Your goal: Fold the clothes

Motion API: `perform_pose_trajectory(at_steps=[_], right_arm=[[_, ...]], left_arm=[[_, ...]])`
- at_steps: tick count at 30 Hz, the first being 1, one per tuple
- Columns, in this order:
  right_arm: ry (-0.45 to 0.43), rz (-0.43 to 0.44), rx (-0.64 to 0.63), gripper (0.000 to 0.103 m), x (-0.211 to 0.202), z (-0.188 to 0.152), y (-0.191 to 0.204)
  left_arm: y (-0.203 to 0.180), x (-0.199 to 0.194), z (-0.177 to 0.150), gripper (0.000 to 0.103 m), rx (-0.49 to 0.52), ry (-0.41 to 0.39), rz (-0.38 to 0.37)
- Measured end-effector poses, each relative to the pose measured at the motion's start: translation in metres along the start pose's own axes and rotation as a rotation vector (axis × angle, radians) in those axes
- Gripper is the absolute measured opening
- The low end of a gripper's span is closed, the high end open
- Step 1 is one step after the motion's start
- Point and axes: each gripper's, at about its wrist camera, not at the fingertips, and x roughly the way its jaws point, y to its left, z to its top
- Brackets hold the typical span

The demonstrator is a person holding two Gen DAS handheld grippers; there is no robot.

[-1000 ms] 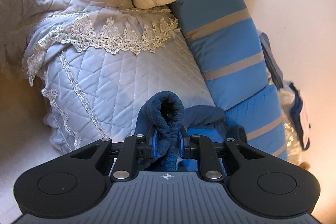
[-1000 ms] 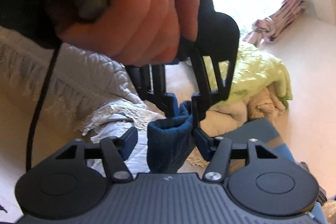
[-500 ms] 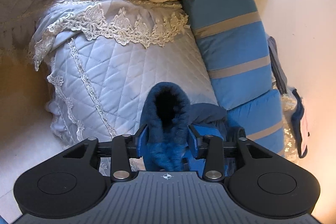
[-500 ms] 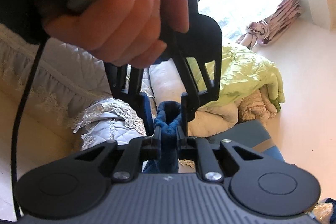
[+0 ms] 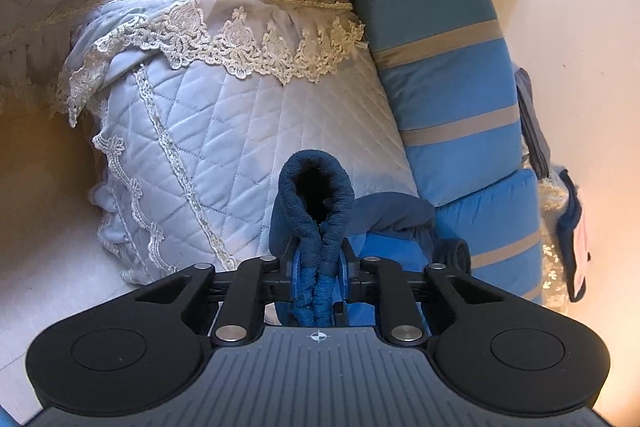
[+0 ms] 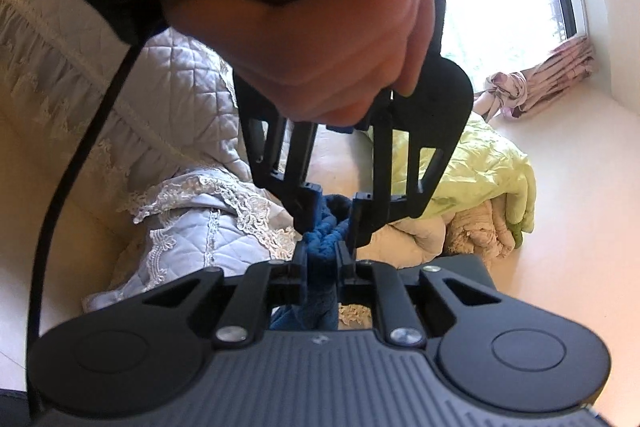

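A dark blue fleece garment (image 5: 316, 179) hangs bunched between both grippers. In the left wrist view my left gripper (image 5: 318, 259) has its jaws closing, and its blue pads press a looped fold of the fleece. In the right wrist view my right gripper (image 6: 322, 259) is shut on the same fleece (image 6: 326, 239) just below the left gripper (image 6: 332, 215), which comes down from above in a person's hand (image 6: 320, 47). The two grippers pinch the cloth almost tip to tip. The rest of the garment hangs below and is mostly hidden.
Below lies a pale quilted cushion (image 5: 240, 115) with lace trim, with blue striped cushions (image 5: 448, 75) to its right. A pile of green and cream bedding (image 6: 480, 179) sits behind. A black cable (image 6: 80, 147) hangs at the left and a window (image 6: 500, 7) is beyond.
My right gripper has shut on the fleece, which it stood open around a second ago. My left gripper loosened on the fold, then pinched it tight again.
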Motion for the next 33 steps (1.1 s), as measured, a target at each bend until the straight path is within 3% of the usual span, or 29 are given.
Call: perform_pose_trajectory(at_steps=[1, 2, 4, 6, 12, 15, 23, 28, 33], right_arm=[[0.004, 0.0, 0.001, 0.017, 0.0, 0.0, 0.0], [0.01, 0.005, 0.009, 0.036, -0.001, 0.001, -0.002], [0.027, 0.022, 0.035, 0.045, -0.003, 0.001, -0.007], [0.064, 0.072, 0.102, 0.07, -0.008, -0.002, -0.02], [0.196, 0.267, 0.341, 0.096, -0.028, -0.04, -0.072], [0.271, 0.322, 0.432, 0.101, -0.034, -0.072, -0.093], [0.476, 0.309, 0.591, 0.103, -0.035, -0.159, -0.127], [0.6, 0.202, 0.756, 0.103, -0.012, -0.221, -0.142], [0.625, 0.095, 0.905, 0.103, 0.01, -0.269, -0.151]], left_arm=[[-0.001, 0.0, 0.0, 0.016, 0.012, 0.001, 0.004], [-0.003, 0.0, 0.001, 0.016, 0.026, -0.001, 0.011], [-0.002, -0.003, 0.005, 0.016, 0.053, -0.014, 0.025], [-0.001, -0.006, 0.01, 0.016, 0.078, -0.027, 0.036], [0.01, -0.018, 0.032, 0.015, 0.109, -0.079, 0.066], [0.019, -0.021, 0.043, 0.015, 0.103, -0.096, 0.068], [0.007, -0.018, 0.084, 0.015, 0.163, -0.18, 0.069], [-0.012, -0.018, 0.116, 0.015, 0.158, -0.248, 0.042], [-0.036, -0.014, 0.148, 0.015, 0.141, -0.299, 0.02]])
